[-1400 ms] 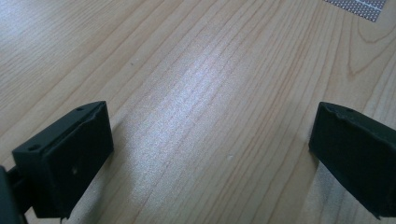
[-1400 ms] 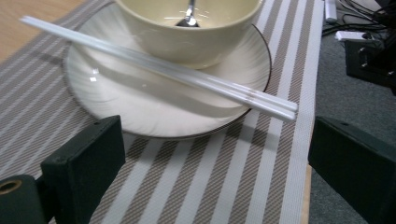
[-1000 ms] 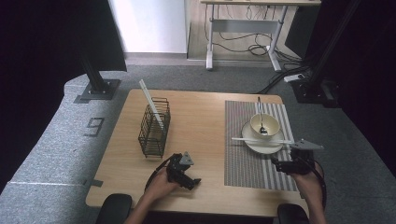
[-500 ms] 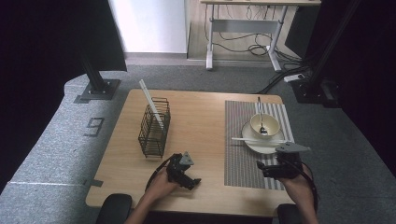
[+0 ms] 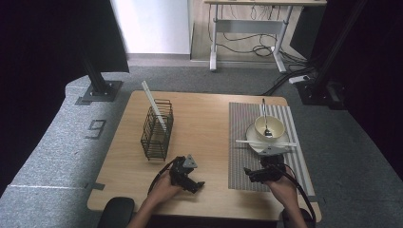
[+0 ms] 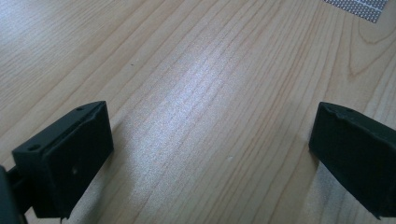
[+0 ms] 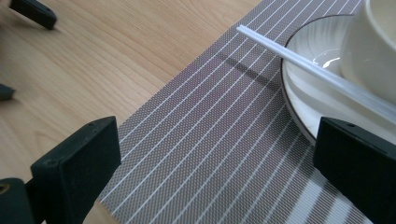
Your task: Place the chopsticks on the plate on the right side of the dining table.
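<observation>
Both tools are held low near the worktop's [image 5: 209, 118] front edge. The left tool [image 6: 210, 154] is spread wide over bare wood, gripping nothing. The right tool [image 7: 217, 172] is likewise parted above the striped placemat [image 7: 205, 140], just beside the plate [image 7: 308, 88] carrying a white stick [image 7: 317, 74].

- On my table [image 5: 209, 118] the wire rack [image 5: 157, 129] stands left of centre, a stick [image 5: 154, 107] leaning in it.
- The placemat [image 5: 247, 152] lies on the right half.
- On it sits the plate [image 5: 259, 145], bowl [image 5: 269, 127] on top, spoon [image 5: 265, 118] in the bowl.
- A second stick [image 5: 266, 142] lies across the plate's near side.
- My left gripper [image 5: 196, 185] rests on the table before the rack, my right gripper [image 5: 249, 173] on the mat before the plate.
</observation>
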